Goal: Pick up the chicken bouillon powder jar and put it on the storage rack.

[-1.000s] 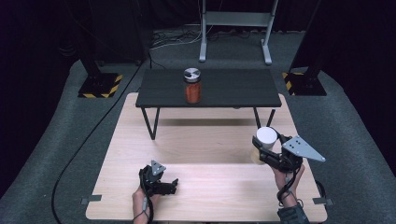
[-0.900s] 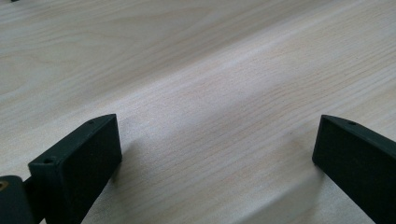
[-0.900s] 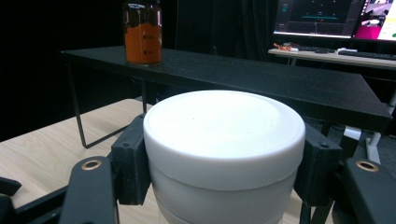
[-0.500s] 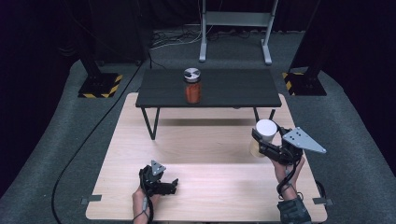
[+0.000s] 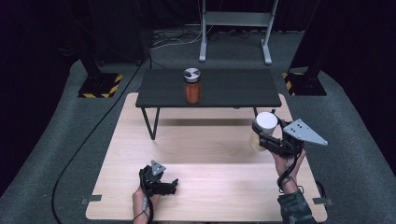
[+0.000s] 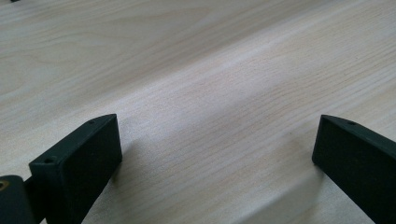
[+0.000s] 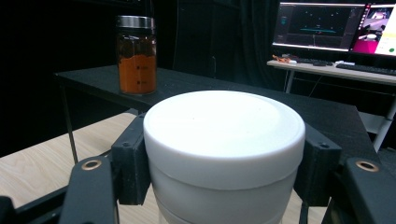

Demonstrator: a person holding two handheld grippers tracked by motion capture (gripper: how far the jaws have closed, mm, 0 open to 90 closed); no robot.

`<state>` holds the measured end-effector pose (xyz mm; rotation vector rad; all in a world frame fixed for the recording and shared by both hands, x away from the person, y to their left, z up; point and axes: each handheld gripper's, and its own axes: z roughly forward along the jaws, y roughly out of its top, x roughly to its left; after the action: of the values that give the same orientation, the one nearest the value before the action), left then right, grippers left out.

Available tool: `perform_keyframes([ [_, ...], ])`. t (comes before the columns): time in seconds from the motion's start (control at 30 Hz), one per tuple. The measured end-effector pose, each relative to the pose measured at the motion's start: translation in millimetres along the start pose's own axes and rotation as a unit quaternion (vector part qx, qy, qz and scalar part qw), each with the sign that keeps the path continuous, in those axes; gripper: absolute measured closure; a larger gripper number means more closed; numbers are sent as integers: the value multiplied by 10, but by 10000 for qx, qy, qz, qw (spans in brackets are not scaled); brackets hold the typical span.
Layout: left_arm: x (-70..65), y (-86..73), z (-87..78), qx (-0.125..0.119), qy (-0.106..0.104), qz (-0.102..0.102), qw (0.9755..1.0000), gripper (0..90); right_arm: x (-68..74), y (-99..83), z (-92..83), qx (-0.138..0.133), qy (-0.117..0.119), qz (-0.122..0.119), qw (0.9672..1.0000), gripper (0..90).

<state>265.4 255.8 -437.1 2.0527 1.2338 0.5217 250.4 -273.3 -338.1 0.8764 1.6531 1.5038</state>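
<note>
Here, your right claw [image 5: 262, 131] gripped one white-lidded jar [image 7: 223, 140] above the tabletop [image 5: 205, 144]; your left claw [image 5: 173, 185] stood unclenched; one glass jar [image 5: 193, 86] held orange powder.

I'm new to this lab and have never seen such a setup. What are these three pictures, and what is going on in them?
A person stands at a light wooden table and holds a hand-operated gripper in each hand; there is no robot arm. The high view looks down from above. The other two pictures come from small cameras riding on each gripper, looking along its two black jaws.

The left gripper sits low over the bare wood with its jaws open and nothing between them. The right gripper is shut on a container with a white lid, held above the table.

Beyond stands a low black table carrying a glass jar of orange powder with a metal lid. In the right gripper view, monitors glow on a desk behind.
</note>
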Motion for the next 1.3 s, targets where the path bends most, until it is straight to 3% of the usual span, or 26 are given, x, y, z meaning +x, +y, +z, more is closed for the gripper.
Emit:
perform_keyframes([
  [1.3, 0, 0, 0, -1, -2, 4, 10000, 12, -70, 323, 346, 88, 64, -6, 9999, 329],
])
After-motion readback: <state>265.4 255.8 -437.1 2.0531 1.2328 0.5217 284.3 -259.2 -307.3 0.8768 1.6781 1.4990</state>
